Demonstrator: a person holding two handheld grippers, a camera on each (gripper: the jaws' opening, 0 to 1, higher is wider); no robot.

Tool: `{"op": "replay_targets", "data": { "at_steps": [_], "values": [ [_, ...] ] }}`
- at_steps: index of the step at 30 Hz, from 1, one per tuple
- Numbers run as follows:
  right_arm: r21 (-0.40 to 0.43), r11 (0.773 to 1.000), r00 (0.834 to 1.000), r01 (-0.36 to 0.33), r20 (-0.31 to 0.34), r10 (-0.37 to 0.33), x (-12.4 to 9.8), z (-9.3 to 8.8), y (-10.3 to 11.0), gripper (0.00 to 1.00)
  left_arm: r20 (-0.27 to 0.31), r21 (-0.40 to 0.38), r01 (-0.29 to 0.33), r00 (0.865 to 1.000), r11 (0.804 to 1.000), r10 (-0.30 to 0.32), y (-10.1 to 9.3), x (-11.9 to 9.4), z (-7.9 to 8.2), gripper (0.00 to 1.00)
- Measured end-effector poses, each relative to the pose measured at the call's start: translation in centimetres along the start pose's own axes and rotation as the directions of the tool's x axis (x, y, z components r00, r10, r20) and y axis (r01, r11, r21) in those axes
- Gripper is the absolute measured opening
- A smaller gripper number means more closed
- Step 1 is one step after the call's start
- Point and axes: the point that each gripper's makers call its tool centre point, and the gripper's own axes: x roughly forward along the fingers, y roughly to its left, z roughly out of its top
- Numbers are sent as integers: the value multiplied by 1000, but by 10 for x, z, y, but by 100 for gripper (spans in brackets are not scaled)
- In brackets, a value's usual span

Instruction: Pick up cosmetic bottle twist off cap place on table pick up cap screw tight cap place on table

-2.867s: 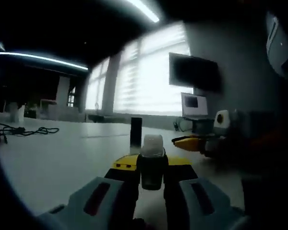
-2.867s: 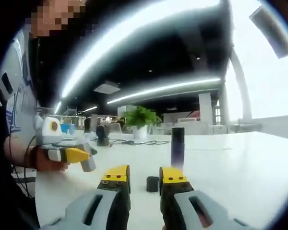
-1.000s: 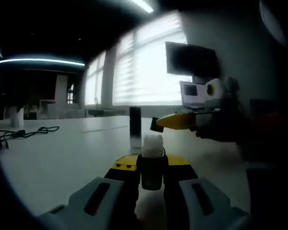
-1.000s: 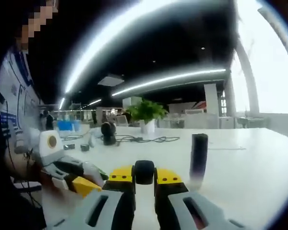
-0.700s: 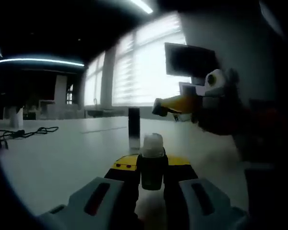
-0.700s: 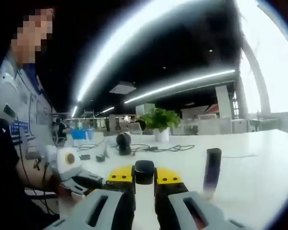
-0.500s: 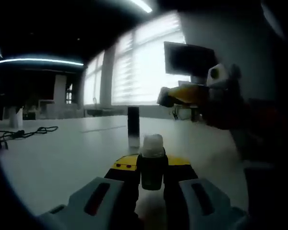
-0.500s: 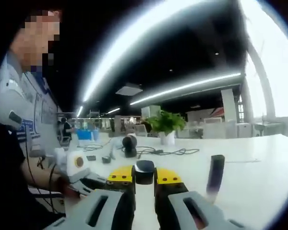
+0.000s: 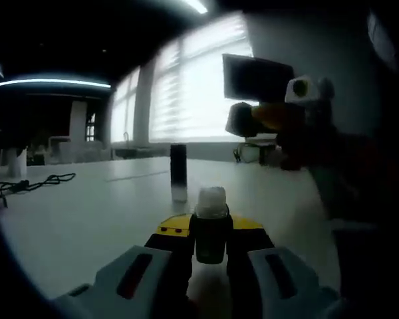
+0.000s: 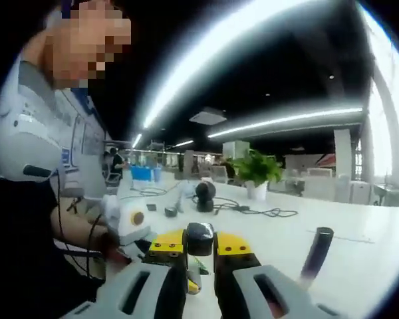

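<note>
My left gripper (image 9: 211, 234) is shut on the cosmetic bottle (image 9: 211, 203), a dark body with a pale bare neck standing upright between the jaws. In the left gripper view the right gripper (image 9: 274, 116) hovers up and to the right of the bottle, with the black cap (image 9: 240, 121) at its tip. In the right gripper view the right gripper (image 10: 199, 244) is shut on the small black cap (image 10: 199, 237). The left gripper (image 10: 134, 226) shows low on the left there, held by a hand.
A tall dark cylinder (image 9: 178, 171) stands upright on the white table (image 9: 86, 212), and appears in the right gripper view as a cylinder (image 10: 316, 256). A black cable (image 9: 33, 181) lies far left. A potted plant (image 10: 256, 174) and a person's torso (image 10: 33, 166) are in view.
The right gripper has closed on the cap that stood on the table and lifted it. It has since risen and drawn closer above the bottle. The left gripper keeps hold of the bottle.
</note>
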Motion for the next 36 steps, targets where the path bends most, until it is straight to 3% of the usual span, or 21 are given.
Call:
{"op": "replay_targets", "data": {
  "at_steps": [7, 10, 13, 17, 18, 21, 24, 33, 36],
  "values": [
    [-26, 986, 984, -163, -80, 161, 10, -16, 25, 8, 10, 3, 103, 995, 995, -103, -20, -1, 2, 9],
    [-28, 979, 975, -201, -98, 198, 10, -18, 27, 8, 3, -4, 175, 985, 985, -175, -32, -4, 0, 9],
    [-27, 970, 966, -241, -103, 237, 9, -17, 31, 8, 2, -9, 193, 981, 981, -193, -35, -5, 0, 9],
    [-35, 942, 932, -335, -158, 325, 6, -27, 45, 8, 3, -16, 216, 976, 976, -216, -39, -6, 0, 9],
    [-63, 939, 930, -338, -173, 323, 6, -29, 43, 8, 2, -18, 226, 974, 974, -226, -40, -6, 0, 9],
    [-24, 926, 914, -377, -171, 368, 8, -31, 47, 8, -1, -27, 261, 965, 965, -261, -45, -8, 0, 9],
    [-47, 921, 907, -387, -197, 372, 10, -36, 48, 8, -5, -39, 287, 958, 957, -287, -48, -9, -1, 9],
    [-32, 850, 821, -525, -282, 496, -2, -50, 66, 8, -27, -35, 405, 914, 914, -406, -67, -17, -6, 9],
    [-19, 824, 791, -566, -294, 536, -4, -51, 72, 8, -31, -48, 470, 881, 882, -471, -75, -23, -8, 9]
  ]
}}
